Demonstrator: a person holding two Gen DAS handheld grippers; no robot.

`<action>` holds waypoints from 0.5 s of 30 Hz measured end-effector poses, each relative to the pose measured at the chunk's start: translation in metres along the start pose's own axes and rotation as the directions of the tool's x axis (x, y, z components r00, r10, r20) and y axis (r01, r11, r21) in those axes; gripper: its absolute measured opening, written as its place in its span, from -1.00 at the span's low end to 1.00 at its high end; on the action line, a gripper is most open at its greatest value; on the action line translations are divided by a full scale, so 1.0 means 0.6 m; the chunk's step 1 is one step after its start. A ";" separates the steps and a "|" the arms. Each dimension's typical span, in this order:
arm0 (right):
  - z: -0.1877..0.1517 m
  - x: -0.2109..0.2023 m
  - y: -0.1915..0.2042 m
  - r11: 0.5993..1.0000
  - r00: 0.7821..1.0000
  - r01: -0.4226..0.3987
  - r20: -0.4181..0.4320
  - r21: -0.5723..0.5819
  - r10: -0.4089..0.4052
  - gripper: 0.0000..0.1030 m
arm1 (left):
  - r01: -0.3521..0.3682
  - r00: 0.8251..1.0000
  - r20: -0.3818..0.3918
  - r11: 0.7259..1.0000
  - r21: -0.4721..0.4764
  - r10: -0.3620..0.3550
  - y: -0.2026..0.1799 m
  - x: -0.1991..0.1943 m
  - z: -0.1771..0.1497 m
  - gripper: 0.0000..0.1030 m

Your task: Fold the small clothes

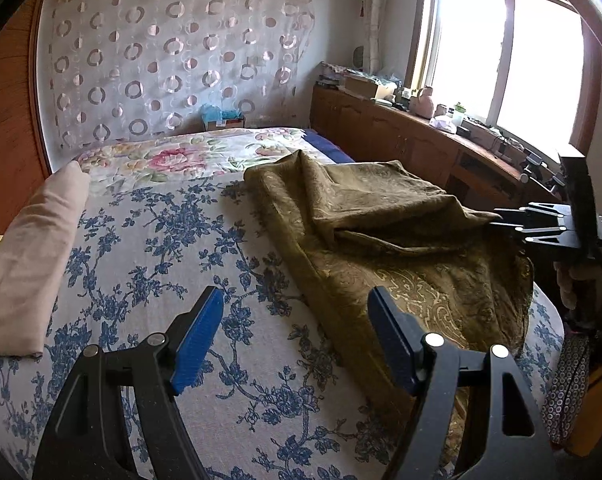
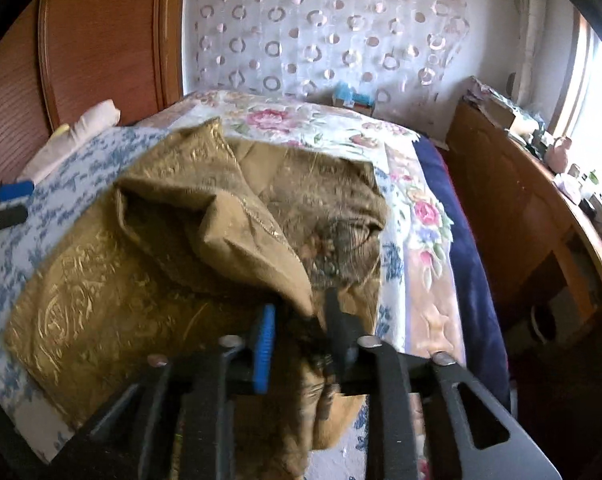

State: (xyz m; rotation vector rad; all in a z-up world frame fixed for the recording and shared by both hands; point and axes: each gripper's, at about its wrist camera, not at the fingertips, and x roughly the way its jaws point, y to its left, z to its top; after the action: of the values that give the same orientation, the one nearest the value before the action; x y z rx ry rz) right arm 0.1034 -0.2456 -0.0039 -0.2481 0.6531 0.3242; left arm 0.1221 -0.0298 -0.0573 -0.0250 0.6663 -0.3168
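Note:
An olive-gold patterned cloth lies rumpled and partly folded over on the blue-flowered bed sheet. My left gripper hovers open over the sheet at the cloth's near left edge, with nothing between its blue pads; in the right wrist view it shows at the far left. My right gripper is at the cloth's right edge. A folded corner of the cloth hangs between its jaws, which stand apart, and the pads do not press on it. A hand holds its grip.
A folded beige piece lies along the left of the bed. A pink-flowered quilt covers the far end. A wooden cabinet loaded with small items runs under the window at the right. A wooden headboard stands at the left.

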 end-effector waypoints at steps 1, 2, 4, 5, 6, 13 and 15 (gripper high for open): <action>0.003 -0.002 -0.001 1.000 1.000 -0.005 0.009 0.005 0.005 -0.11 | -0.002 1.000 0.000 1.000 -0.001 0.002 0.000 0.001 0.000 0.46; 0.006 -0.007 -0.001 1.000 1.000 -0.006 0.018 0.011 0.005 -0.06 | -0.003 1.000 -0.002 1.000 -0.002 0.003 0.002 0.003 0.001 0.46; 0.014 -0.015 -0.001 1.000 0.999 -0.012 0.041 0.023 0.011 -0.03 | -0.010 1.000 -0.005 1.000 -0.001 0.010 0.003 0.007 0.005 0.46; 0.021 -0.021 0.000 1.000 0.998 -0.023 0.057 0.020 0.021 -0.02 | -0.016 1.000 -0.009 1.000 0.003 0.016 0.005 0.011 0.007 0.46; 0.028 -0.026 0.001 0.999 0.997 -0.029 0.072 0.015 0.028 -0.02 | -0.021 1.000 -0.013 1.000 0.005 0.021 0.006 0.014 0.010 0.46; 0.078 -0.017 0.042 0.991 0.985 -0.122 0.121 -0.051 0.127 0.04 | -0.048 0.998 -0.030 0.999 0.002 0.048 0.020 0.031 0.022 0.46; 0.086 0.005 0.048 0.987 0.982 -0.146 0.111 -0.069 0.153 0.04 | -0.054 0.998 -0.035 0.999 0.000 0.054 0.025 0.035 0.024 0.46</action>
State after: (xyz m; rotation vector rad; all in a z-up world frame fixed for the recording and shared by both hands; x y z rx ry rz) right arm 0.1236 -0.2016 0.0304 -0.2370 0.5487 0.4998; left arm 0.1507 -0.0230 -0.0605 -0.0019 0.7002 -0.2650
